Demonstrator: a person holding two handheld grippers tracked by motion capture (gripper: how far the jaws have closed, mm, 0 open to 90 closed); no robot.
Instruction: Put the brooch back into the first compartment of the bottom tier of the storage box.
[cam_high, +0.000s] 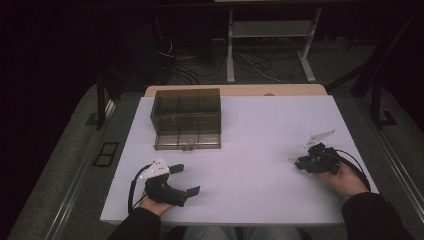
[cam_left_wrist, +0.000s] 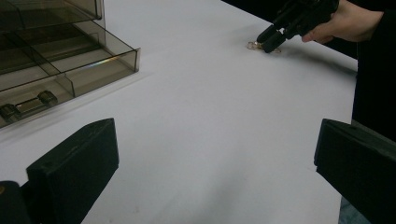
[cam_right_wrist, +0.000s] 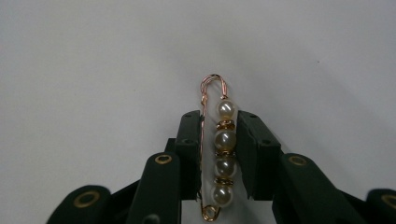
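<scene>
Left gripper (cam_high: 186, 181) rests near the table's (cam_high: 260, 135) front-left edge, jaws wide apart and empty, with the smoked-plastic compartment box (cam_high: 186, 118) beyond it. Right gripper (cam_right_wrist: 219, 154), at the table's right side, has its jaws drawn in on either side of a gold pearl pin (cam_right_wrist: 220, 149) (four pearls in a row) lying flat on the white surface; whether the pads actually press it cannot be told.

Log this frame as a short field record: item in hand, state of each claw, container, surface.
item: pearl pin, gold wire with four pearl beads, lying on the table
right claw: jaws closed in on both sides of the pin; pads appear to touch it, pin not lifted
left claw: open, nothing between the jaws, resting near the table's front edge
container: smoky clear compartment box, far left of the table, apart from both claws
surface: white table
</scene>
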